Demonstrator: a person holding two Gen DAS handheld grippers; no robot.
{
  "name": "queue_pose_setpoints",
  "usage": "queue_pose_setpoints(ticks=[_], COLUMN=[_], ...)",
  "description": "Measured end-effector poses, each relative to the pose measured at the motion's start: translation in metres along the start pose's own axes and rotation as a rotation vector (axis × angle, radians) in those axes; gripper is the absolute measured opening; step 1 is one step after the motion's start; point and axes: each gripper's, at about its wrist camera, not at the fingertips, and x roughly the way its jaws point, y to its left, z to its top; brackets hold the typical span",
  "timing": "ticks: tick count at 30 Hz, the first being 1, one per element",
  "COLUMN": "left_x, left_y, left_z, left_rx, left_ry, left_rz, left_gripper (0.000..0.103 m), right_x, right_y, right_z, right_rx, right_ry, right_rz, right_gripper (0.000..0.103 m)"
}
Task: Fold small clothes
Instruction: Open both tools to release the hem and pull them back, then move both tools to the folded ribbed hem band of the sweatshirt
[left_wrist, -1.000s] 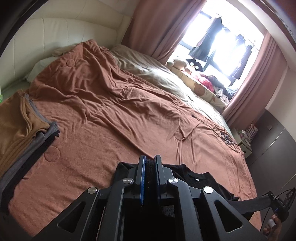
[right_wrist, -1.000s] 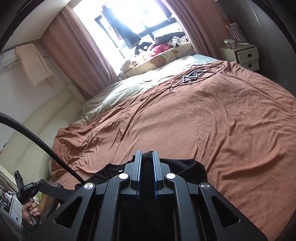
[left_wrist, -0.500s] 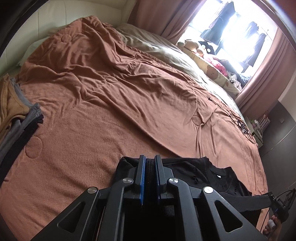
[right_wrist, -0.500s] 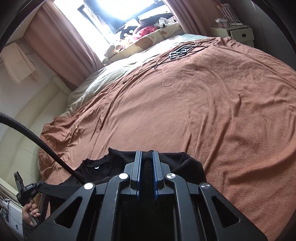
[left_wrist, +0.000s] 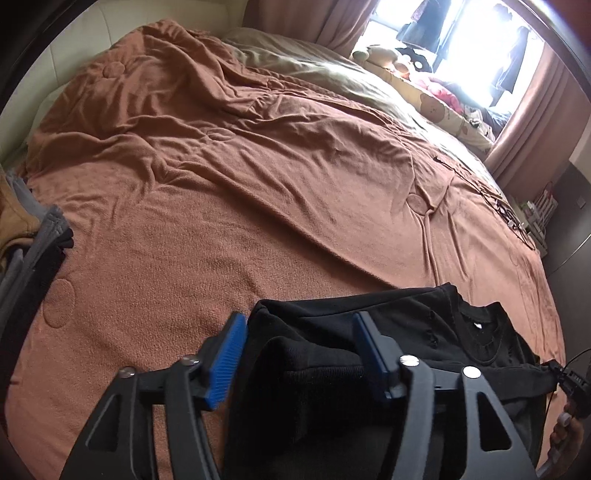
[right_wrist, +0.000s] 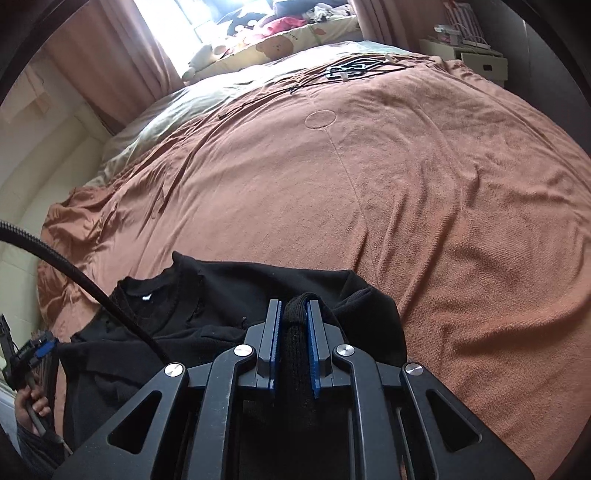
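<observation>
A black shirt (left_wrist: 424, 325) lies on the brown blanket (left_wrist: 221, 221) at the near edge of the bed, its neckline with a white label facing up. In the left wrist view my left gripper (left_wrist: 299, 317) has its jaws opening wide; a hump of the shirt sits between the blue pads (left_wrist: 225, 354) without touching them. In the right wrist view the black shirt (right_wrist: 236, 291) spreads to the left. My right gripper (right_wrist: 293, 303) still pinches a thick black fold of it, and its jaws are starting to open.
A stack of folded clothes (left_wrist: 22, 229) lies at the blanket's left edge. Loose cables (right_wrist: 351, 68) rest on the far part of the bed. Plush toys and a pillow (left_wrist: 436, 107) line the window. A nightstand (right_wrist: 476, 59) stands at the far right. A hand (right_wrist: 29, 406) grips the other handle.
Both grippers came down toward the bed and the shirt now lies on the blanket. The left jaws have sprung apart and let go of the cloth. The right jaws have parted slightly.
</observation>
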Motion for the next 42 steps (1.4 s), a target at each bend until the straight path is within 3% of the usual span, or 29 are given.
queue_pose_setpoints(ticks=[3,7,9,10,11,12,16,23,33,42], left_x=[-0.014,-0.023,-0.025,-0.027,-0.027,-0.028,-0.026,-0.014,0.020,0.053], left_y=[-0.004,-0.010,-0.014,-0.016,-0.017,-0.020,-0.022,-0.019,-0.002,-0.009], left_z=[-0.004,-0.017,-0.027,-0.031,-0.035,-0.040,-0.052,-0.065,-0.067,-0.040], left_rx=[0.058,0.144,0.206,0.240,0.267,0.301,0.375,0.437,0.431,0.450], left_ry=[-0.015,0.016,0.042,0.051,0.058,0.070,0.110,0.194,0.279,0.265], left_rz=[0.005,0.017,0.035,0.054,0.071,0.091,0.143,0.206,0.289,0.315], left_gripper=[0.090,0.094,0.094,0.094,0.094,0.094,0.094,0.094,0.094,0.097], right_x=[-0.016,-0.032,-0.037,-0.039,-0.040,-0.043,-0.053,-0.037,0.008,0.052], right_y=[0.017,0.032,0.040,0.039,0.040,0.042,0.045,0.039,0.045,0.053], right_z=[-0.009,-0.023,-0.032,-0.036,-0.037,-0.040,-0.044,-0.048,-0.047,-0.021], right_rx=[-0.125,-0.286,-0.365,-0.383,-0.392,-0.403,-0.412,-0.413,-0.479,-0.491], right_ry=[-0.019,0.003,0.032,0.051,0.065,0.073,0.090,0.198,0.257,0.250], right_rz=[0.004,-0.035,-0.088,-0.102,-0.102,-0.100,-0.106,-0.152,-0.253,-0.298], right_gripper=[0.010,0.010,0.021,0.055,0.096,0.103,0.103,0.103,0.103,0.103])
